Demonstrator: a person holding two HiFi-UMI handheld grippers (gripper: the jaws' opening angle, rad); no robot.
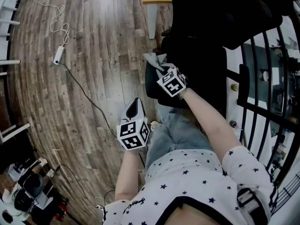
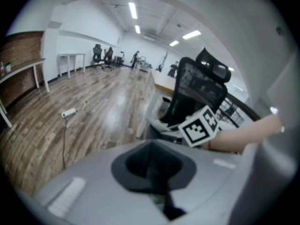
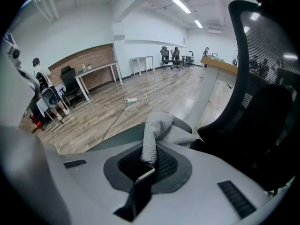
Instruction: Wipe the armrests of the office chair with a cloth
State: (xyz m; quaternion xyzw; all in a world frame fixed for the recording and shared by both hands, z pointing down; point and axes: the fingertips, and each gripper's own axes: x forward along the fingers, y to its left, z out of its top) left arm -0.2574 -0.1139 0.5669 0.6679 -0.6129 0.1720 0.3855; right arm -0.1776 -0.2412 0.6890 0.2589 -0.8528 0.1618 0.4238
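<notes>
The person's star-print shirt [image 1: 197, 172] fills the foreground as the right gripper [image 1: 162, 68], jaws clamped on a grey cloth [image 1: 154, 59], holds it at the end of the near armrest [image 1: 151, 81] of the chair [image 1: 201, 50]. The left gripper [image 1: 134, 108], jaws together and empty, hangs over the floor [image 1: 93, 55] nearby. The wipe looks under way, and the next move calls for drawing the cloth along the pad. Only the right gripper view shows the cloth pinched and draped; only the head view shows what looks like the far armrest [image 1: 243, 81]
</notes>
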